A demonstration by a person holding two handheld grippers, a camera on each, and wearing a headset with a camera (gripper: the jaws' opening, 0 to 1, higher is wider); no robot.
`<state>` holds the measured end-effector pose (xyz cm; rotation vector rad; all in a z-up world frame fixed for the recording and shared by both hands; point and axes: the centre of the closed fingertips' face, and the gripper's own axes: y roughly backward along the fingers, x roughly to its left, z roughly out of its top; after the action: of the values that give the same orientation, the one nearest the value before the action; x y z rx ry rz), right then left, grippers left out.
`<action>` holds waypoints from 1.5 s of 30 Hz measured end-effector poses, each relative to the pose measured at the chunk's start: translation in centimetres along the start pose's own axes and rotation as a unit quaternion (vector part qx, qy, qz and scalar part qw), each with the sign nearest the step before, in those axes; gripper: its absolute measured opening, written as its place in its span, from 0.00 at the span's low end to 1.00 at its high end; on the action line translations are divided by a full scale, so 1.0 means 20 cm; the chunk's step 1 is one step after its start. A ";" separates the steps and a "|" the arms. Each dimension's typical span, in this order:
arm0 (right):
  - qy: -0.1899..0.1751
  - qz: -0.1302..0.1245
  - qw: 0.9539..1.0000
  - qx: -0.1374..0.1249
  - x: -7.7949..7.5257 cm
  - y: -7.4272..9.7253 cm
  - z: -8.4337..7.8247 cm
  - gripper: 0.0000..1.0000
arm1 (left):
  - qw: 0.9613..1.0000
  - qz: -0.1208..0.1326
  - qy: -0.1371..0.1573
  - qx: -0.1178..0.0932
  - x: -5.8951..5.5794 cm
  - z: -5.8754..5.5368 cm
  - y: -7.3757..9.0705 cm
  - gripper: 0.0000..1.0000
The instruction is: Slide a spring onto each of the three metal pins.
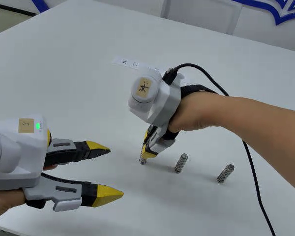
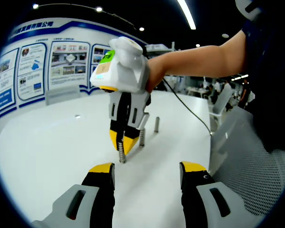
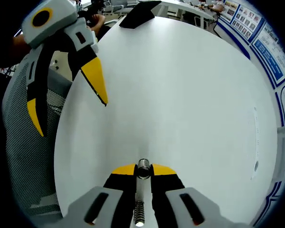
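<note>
My right gripper points down at the white table, shut on a small coiled spring that stands upright under its yellow tips. In the right gripper view the spring sits pinched between my right gripper's jaws. Two more coiled pieces stand to its right, one near and one farther; whether pins run inside them I cannot tell. My left gripper hovers open at the lower left with nothing in it. From the left gripper view, my right gripper holds the spring.
A black cable trails from the right gripper over the table toward the near edge. A small white label strip lies farther back. Wall posters and a grey mesh chair stand beyond the table.
</note>
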<state>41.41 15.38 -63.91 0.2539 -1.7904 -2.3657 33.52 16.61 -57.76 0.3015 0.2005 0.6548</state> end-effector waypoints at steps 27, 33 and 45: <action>-0.037 -0.008 0.999 -0.030 -0.01 -0.01 -0.04 0.20 | 1.000 0.006 0.001 0.003 0.01 0.01 0.00 0.57; -0.048 -0.021 0.997 -0.049 -0.01 0.06 -0.06 0.21 | 1.000 0.006 -0.001 0.001 0.01 0.02 0.00 0.57; -0.097 -0.054 0.989 -0.099 -0.03 0.23 -0.17 0.24 | 1.000 0.005 -0.003 0.000 0.00 0.04 -0.02 0.57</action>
<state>42.89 11.07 -60.39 0.1004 -1.6373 -2.7064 34.00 16.13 -57.18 0.3044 0.1937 0.6632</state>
